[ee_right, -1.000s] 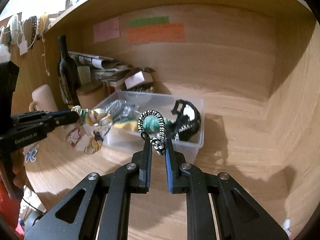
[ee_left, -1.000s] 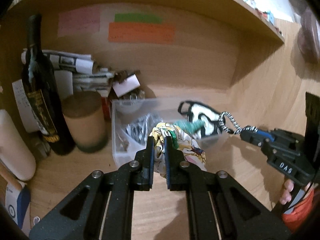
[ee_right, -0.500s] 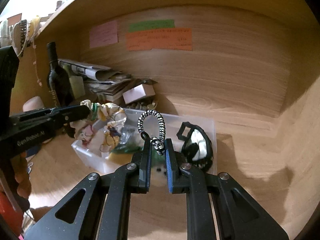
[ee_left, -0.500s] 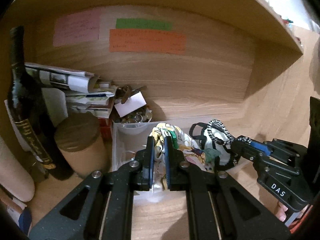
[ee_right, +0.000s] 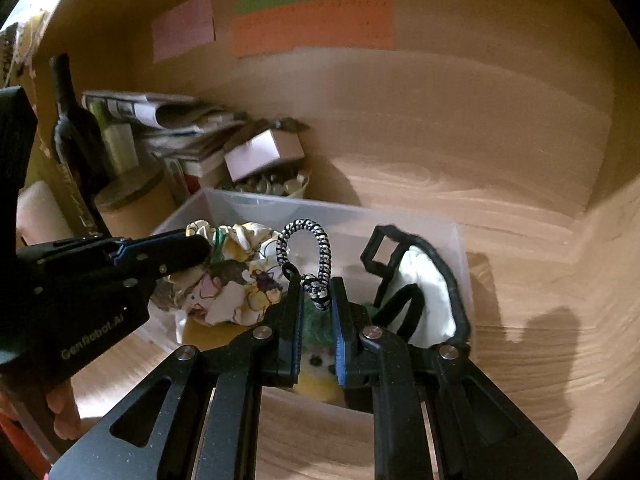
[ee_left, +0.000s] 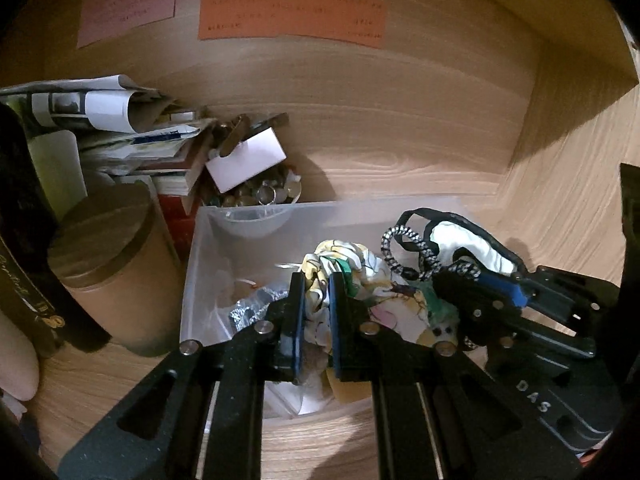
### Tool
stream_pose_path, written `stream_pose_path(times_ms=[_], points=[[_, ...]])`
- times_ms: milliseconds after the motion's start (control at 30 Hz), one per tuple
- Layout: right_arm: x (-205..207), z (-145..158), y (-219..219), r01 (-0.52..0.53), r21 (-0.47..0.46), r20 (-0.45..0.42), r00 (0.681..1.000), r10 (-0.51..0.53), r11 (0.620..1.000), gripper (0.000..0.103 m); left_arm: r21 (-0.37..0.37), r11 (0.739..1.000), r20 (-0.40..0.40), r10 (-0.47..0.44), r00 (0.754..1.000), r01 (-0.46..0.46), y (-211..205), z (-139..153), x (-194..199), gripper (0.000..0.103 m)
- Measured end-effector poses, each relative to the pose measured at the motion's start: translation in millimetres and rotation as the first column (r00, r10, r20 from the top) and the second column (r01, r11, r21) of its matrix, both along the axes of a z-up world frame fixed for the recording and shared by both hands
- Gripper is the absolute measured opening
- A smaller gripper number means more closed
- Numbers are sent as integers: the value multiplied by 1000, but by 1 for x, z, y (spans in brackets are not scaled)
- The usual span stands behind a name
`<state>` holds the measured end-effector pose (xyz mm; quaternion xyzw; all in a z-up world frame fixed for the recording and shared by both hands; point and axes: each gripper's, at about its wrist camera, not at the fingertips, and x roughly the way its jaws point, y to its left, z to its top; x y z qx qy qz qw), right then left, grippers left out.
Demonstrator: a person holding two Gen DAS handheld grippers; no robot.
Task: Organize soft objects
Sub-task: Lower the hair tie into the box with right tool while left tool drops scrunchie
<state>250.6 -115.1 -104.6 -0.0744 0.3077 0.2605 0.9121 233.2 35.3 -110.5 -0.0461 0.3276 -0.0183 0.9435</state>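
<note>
A: Grip status?
B: I've got the left gripper [ee_left: 314,280] pinching the floral cloth [ee_left: 376,280], right gripper [ee_right: 316,292] pinching the black-and-white cord loop [ee_right: 306,240]
A: Where?
B: Both over the clear bin [ee_right: 400,220] at the desk's back wall, bin touching the coin cup [ee_left: 260,196]

Two fisheye views, each mounted behind its own gripper, looking forward and downward along the black fingers. Both close above the clear plastic storage bin [ee_left: 256,216] [ee_right: 248,204] on the wooden shelf, facing the back wall with the orange paper note [ee_left: 292,16] [ee_right: 312,24]. Left view from the left, right view from the right; bin, notes and each other's gripper shared.
</note>
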Motion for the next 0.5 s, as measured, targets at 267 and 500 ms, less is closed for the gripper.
stream_pose_path(times_ms=[267, 500], points=[[5, -9, 1, 9, -35, -11, 1000, -9, 999, 30, -23, 1000, -29, -11, 1000, 11, 3, 0, -8, 46], [-1, -3, -5, 14, -28, 6, 1000, -13, 1000, 39, -54, 998, -33, -14, 999, 13, 12, 4, -16, 47]])
